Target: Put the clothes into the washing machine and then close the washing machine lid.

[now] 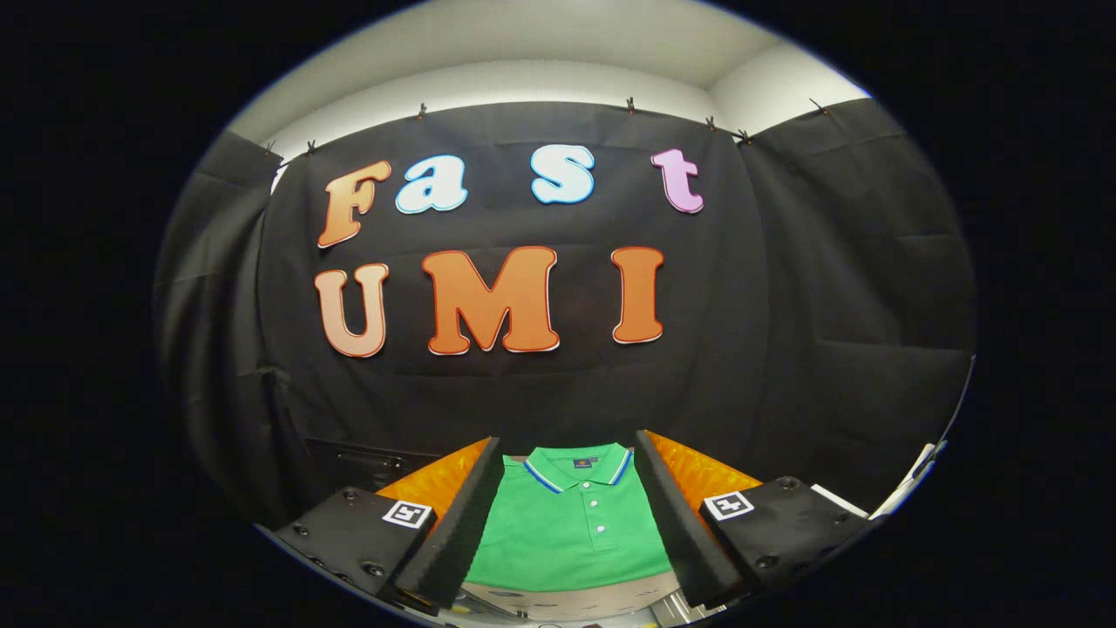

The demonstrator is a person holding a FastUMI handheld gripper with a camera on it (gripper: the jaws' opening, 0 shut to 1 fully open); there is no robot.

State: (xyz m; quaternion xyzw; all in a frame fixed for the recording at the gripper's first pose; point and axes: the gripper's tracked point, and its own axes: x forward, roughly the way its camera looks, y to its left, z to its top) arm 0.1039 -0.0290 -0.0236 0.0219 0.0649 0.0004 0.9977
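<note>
My claw point(568, 488) is spread wide, its two fingers point(458, 523) splayed apart and pinching nothing. Their inner faces are ridged foam, ribbed in fine rows, and each finger tapers forward from a blocky base that carries a small square marker.

Between the fingers, at twelve o'clock from my claw and lower down, lies the polo shirt point(571, 536). It is green knit cloth, folded flat into a neat rectangle, with a soft turned-down collar edged in a thin blue and white stripe and a short row of small white buttons down the placket. A tiny emblem sits inside the neck; I cannot make it out. Neither finger touches the cloth.

The shirt rests on a pale surface point(575, 600), a smooth strip of which shows at its near hem, at six o'clock from the collar. The shirt's side edges pass behind my fingers, so I cannot tell how close they come to the surface's edge.

Beyond the collar, at twelve o'clock, hangs the black cloth wall point(837, 349), matte and lightly creased, with open air between it and my fingertips.
</note>
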